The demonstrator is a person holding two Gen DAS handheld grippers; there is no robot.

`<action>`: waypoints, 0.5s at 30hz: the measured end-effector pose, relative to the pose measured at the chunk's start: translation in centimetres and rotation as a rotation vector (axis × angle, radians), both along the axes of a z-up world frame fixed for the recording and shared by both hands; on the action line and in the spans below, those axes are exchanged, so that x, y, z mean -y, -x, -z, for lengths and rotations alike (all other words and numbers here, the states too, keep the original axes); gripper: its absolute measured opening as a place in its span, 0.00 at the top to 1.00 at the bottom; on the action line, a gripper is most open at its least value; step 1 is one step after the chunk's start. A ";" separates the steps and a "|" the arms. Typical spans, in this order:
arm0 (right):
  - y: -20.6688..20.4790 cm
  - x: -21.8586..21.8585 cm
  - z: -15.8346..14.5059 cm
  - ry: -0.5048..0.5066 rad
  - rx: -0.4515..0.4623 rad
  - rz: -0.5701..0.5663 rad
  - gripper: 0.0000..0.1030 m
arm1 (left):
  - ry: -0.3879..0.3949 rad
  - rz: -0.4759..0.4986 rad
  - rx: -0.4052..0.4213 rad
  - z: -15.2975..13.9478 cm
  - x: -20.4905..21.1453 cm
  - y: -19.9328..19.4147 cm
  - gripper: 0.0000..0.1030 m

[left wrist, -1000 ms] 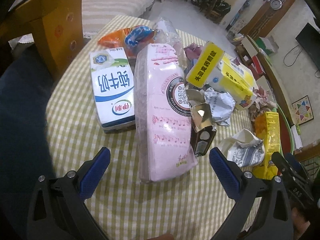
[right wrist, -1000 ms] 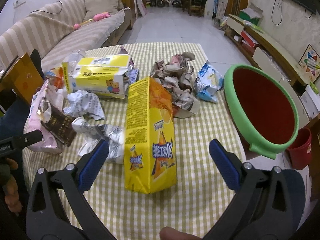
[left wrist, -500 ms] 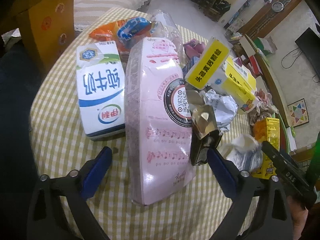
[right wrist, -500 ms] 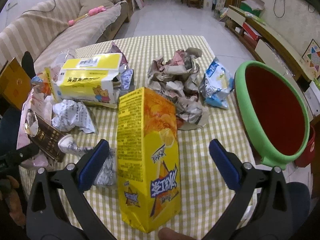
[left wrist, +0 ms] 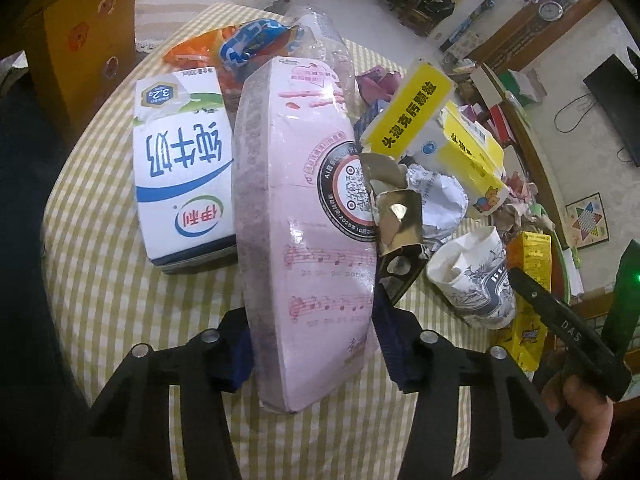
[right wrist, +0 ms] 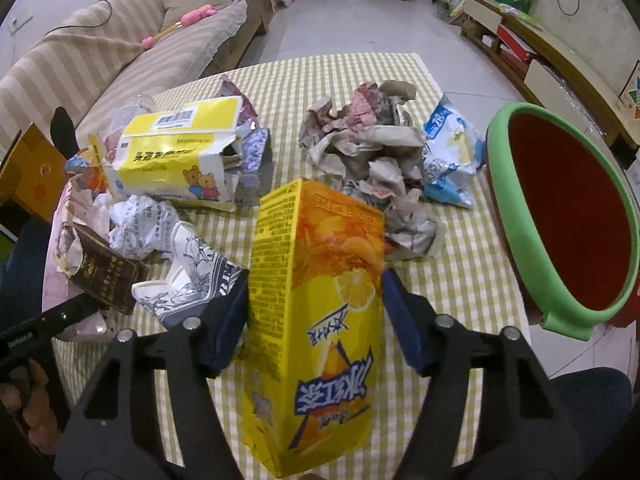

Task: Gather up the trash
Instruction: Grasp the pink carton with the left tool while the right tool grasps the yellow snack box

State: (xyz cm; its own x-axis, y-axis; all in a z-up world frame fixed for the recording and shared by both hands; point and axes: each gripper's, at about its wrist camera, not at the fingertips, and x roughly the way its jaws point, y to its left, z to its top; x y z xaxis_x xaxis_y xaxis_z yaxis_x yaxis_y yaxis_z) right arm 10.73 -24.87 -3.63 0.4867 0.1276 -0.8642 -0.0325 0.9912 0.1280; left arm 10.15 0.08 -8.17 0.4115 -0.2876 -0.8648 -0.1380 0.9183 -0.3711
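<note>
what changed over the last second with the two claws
Both claws came forward and are closing: the left claw around the pink pack, pads on its sides; the right claw around the yellow iced tea carton. The other trash and the green-rimmed bin stayed put.

Your left gripper (left wrist: 310,336) was wide open, now jaws closing on pink pack (left wrist: 304,216). Your right gripper (right wrist: 314,322), open before, closing around yellow carton (right wrist: 316,300) at 12 o'clock.

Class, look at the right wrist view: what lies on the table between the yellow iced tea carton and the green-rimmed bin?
Nothing: in the right wrist view only bare checked tablecloth separates the yellow iced tea carton from the green-rimmed bin.
</note>
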 end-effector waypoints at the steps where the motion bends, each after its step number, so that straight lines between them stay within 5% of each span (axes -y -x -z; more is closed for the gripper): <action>1: 0.1 0.1 -0.1 -0.003 0.001 0.000 0.39 | -0.003 0.004 0.009 -0.2 0.0 0.0 0.56; 15: 2.5 0.4 -3.2 -0.034 0.058 -0.011 0.40 | -0.092 0.000 0.094 -3.8 -1.3 2.5 0.60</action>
